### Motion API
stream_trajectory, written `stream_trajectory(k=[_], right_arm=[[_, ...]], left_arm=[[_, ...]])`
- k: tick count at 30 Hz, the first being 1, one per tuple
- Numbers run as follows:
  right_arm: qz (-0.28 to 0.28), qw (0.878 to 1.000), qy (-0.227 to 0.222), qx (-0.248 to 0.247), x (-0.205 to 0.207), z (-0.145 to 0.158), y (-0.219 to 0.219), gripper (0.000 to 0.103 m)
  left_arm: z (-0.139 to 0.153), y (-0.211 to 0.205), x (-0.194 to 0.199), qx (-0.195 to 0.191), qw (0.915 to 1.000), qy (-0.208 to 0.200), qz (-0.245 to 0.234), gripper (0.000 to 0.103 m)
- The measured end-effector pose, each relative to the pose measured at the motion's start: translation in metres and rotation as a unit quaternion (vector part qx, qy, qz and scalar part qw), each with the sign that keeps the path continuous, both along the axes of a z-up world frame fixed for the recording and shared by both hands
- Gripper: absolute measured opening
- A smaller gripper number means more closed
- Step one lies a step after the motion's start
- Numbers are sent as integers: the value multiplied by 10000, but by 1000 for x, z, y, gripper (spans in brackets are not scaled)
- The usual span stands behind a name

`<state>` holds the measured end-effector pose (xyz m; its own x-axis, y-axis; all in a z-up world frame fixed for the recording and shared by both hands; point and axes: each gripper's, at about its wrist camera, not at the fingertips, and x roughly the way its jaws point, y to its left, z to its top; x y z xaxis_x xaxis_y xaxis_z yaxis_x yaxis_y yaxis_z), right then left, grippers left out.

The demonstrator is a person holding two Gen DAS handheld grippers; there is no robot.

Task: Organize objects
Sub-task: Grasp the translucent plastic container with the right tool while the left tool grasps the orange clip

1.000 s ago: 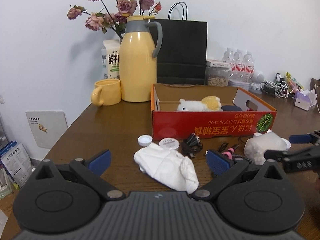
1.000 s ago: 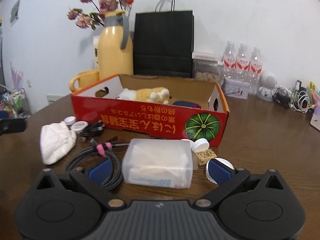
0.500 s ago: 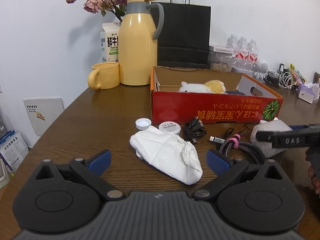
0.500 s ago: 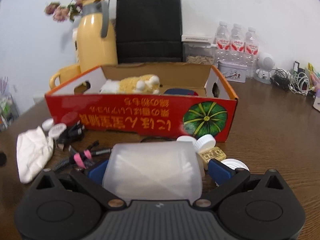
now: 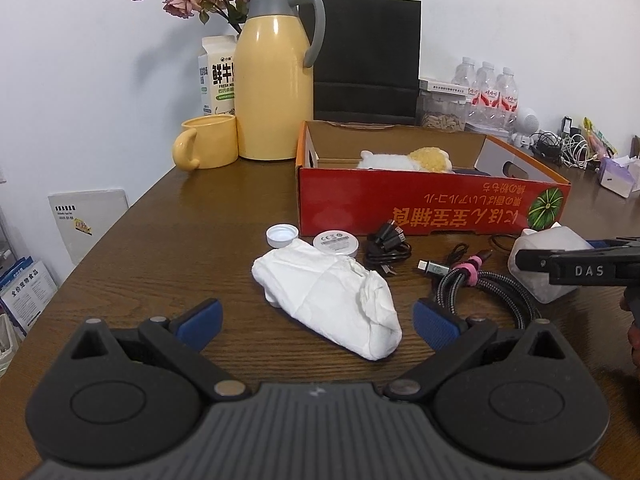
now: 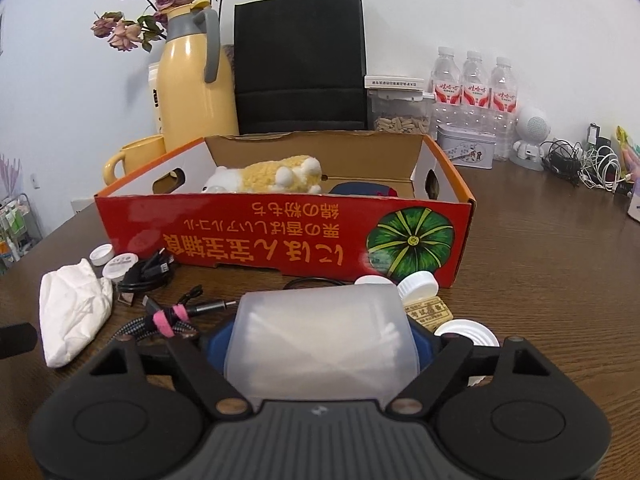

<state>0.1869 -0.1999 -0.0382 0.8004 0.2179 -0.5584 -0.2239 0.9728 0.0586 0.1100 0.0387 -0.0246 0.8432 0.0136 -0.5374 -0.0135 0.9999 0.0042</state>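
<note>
A crumpled white cloth (image 5: 332, 300) lies on the brown table just ahead of my left gripper (image 5: 318, 316), which is open with nothing between its fingers. My right gripper (image 6: 320, 340) has its jaws closing around a translucent plastic box (image 6: 320, 336), and both blue pads touch its sides. From the left wrist view, the same box (image 5: 536, 248) sits under the right gripper (image 5: 576, 268). Behind stands a red cardboard box (image 6: 280, 236) holding a yellow and white plush toy (image 6: 272, 176). A braided cable with a pink tie (image 5: 476, 284) lies between cloth and box.
Small items lie by the red box: a black cable bundle (image 5: 386, 246), two white lids (image 5: 282, 235), a white-capped bottle (image 6: 418, 284). At the back stand a yellow jug (image 5: 274, 80), a mug (image 5: 208, 142), a black bag (image 5: 366, 60) and water bottles (image 6: 472, 92). The table edge runs at left.
My right gripper moved forward around the translucent box and its jaws narrowed onto its sides. My left gripper sank a little toward the white cloth and stayed open.
</note>
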Motion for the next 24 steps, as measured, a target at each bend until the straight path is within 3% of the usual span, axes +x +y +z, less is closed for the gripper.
stream_trajectory(k=[8,24], right_arm=[[-37,9979,-647,-62,-24,10,-3,81],[-129,9965,-831,-10,-58,13,-23,82]], left_arm=[[2,-4,-6,-39,10000,-21,-59,103],[-8,-35,-28,-93,9978,184,-625,101]])
